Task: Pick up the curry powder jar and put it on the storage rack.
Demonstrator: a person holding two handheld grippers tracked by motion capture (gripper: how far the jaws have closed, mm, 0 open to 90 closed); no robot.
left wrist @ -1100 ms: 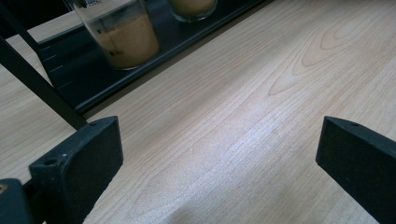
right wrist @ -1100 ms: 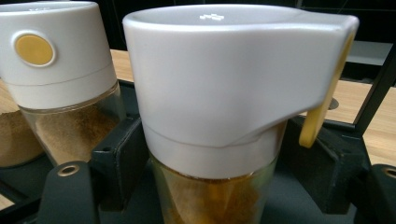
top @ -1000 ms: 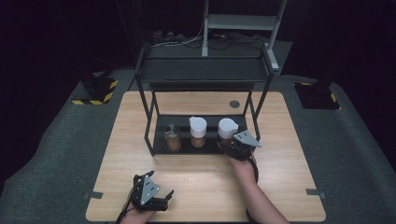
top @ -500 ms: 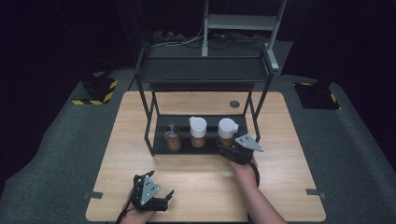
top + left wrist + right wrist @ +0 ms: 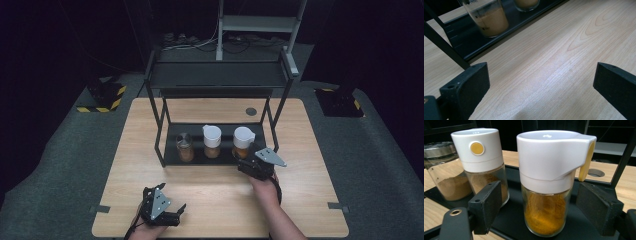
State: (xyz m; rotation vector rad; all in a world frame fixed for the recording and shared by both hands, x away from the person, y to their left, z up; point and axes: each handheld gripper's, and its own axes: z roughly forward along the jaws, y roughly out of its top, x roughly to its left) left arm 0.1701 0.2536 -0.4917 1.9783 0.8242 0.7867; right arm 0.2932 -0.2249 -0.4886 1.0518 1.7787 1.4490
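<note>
Three spice jars stand in a row on the black tray (image 5: 172, 156) under the rack. The right jar (image 5: 242, 141) (image 5: 549, 182) has a white cap with a yellow tab and holds orange-yellow powder. It stands between the jaws of my right gripper (image 5: 246, 161) (image 5: 544, 202), which have just been opening; both pads are clear of the glass. The middle jar (image 5: 211, 141) (image 5: 482, 162) has a white cap, and the left jar (image 5: 184, 146) (image 5: 446, 172) a metal lid. My left gripper (image 5: 176, 212) (image 5: 541, 80) rests open on the wood near the front edge, holding nothing.
A black metal rack (image 5: 220, 75) with thin legs straddles the tray; its top shelf hangs over the jars. A round cable hole (image 5: 251, 111) sits in the wooden table (image 5: 215, 195) behind the rack. Dark floor surrounds the table.
The right gripper's jaws have spread away from the right jar, and the hand has drawn back slightly toward the table's front. The left gripper has stayed put.
</note>
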